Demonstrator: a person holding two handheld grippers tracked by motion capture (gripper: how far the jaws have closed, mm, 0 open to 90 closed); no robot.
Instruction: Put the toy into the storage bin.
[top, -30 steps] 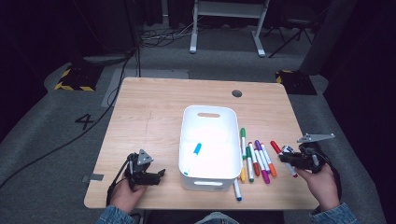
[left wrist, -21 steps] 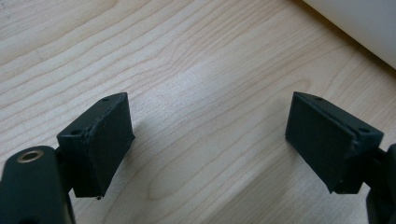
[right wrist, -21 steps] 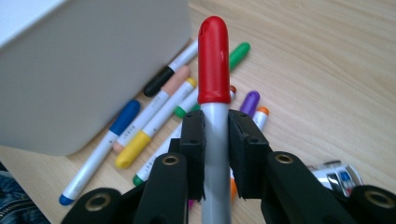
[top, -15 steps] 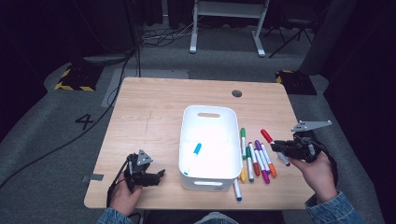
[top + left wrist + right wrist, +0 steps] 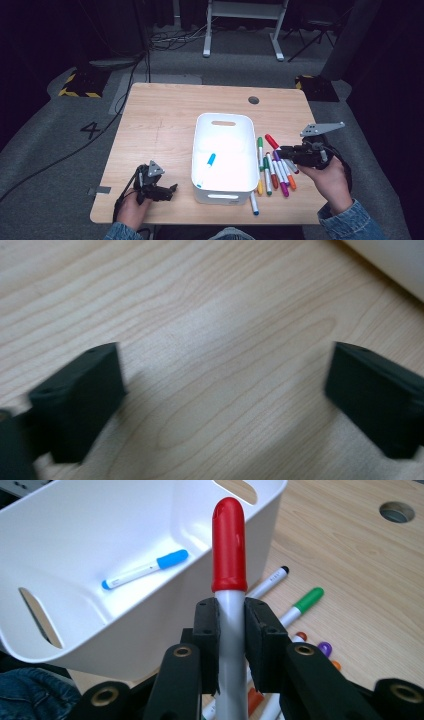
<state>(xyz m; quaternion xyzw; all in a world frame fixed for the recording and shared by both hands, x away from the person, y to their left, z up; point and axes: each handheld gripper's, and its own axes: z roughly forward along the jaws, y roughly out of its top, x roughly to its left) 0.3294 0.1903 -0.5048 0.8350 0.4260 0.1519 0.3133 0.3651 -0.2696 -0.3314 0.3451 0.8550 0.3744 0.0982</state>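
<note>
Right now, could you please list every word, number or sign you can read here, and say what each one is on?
"4": a white figure on the grey floor left of the table.
Small dark print on the black-tipped marker, seen in the right gripper view: too blurred to read.
Nothing else bears readable text.

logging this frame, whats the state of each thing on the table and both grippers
red-capped marker: capped, clamped in the right gripper, lifted off the table
right gripper: shut on the red-capped marker
left gripper: jaws just opened wide, nothing between them, low over bare wood
white bin: upright, open top
blue-capped marker: capped, lying in the white bin
loose markers: capped, lying on the table right of the bin
</note>
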